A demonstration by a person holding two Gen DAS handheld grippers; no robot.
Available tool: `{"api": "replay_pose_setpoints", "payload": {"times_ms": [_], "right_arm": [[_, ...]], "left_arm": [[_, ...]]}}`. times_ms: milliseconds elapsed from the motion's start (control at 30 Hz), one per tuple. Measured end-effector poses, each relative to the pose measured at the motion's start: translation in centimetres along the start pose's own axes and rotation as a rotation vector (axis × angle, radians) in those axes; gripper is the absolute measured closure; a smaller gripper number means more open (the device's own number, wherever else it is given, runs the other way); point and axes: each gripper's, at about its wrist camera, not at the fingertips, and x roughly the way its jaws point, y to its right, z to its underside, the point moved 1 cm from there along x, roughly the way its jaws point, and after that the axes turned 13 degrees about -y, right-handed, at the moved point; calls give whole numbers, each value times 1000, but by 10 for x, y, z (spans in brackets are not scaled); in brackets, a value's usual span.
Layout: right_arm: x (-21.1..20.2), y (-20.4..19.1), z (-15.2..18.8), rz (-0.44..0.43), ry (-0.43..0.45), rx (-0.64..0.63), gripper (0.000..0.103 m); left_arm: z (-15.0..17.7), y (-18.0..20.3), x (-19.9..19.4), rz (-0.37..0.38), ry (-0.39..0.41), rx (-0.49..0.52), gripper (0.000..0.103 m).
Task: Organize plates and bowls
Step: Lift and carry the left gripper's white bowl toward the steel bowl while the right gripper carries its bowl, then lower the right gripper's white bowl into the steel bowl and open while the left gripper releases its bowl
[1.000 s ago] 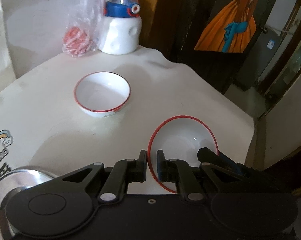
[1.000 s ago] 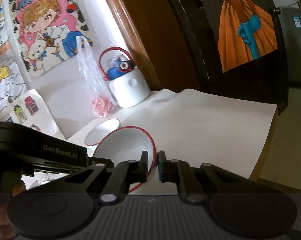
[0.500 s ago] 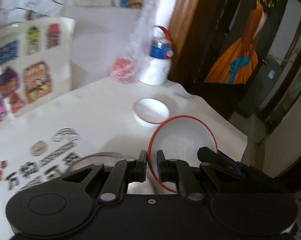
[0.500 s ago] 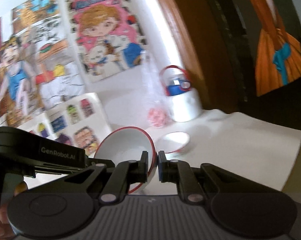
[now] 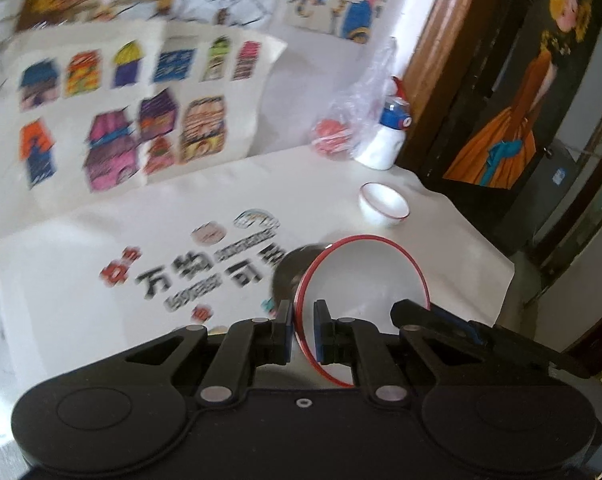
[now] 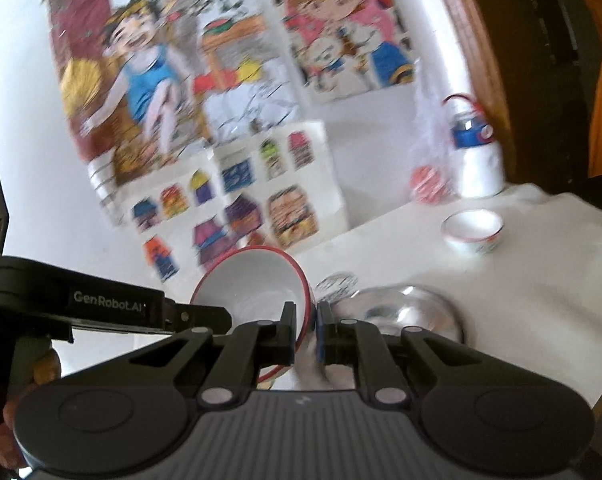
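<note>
Above the surface (image 5: 81,240): one red-rimmed bowl (image 5: 365,280), two tongs.
Left tongs (image 5: 303,330) and right tongs (image 6: 305,330) each pinch its rim.

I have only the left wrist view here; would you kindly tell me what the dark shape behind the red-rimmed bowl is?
Observer: It is a shiny steel bowl, upright on the table. In the right wrist view it sits to the right of the red-rimmed bowl.
Operator: Thank you. Does the right gripper have the rim?
Observer: Yes, it is shut on the rim, with one finger inside the bowl and one outside.
Operator: And what is behind the left gripper?
Observer: A hand shows at the lower left edge, under the gripper's handle.
</note>
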Motion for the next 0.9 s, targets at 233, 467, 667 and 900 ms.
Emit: {"api": "replay_pose_setpoints", "payload": {"times_ms": [233,467,667,900], "right_arm": [[2,-22,27,-75,-100,-2,90],[10,-33,43,-97,-210,-32,88],[21,-32,43,-123,-317,-31,87],[32,-31,36,-114,-427,-60,87]], "left_arm": [[35,-32,-6,-9,-45,-36,93],[55,-50,11,-15,-169,-51,93],[52,-50,16,-45,-223,14,92],[47,-51,28,-37,-310,27,92]]}}
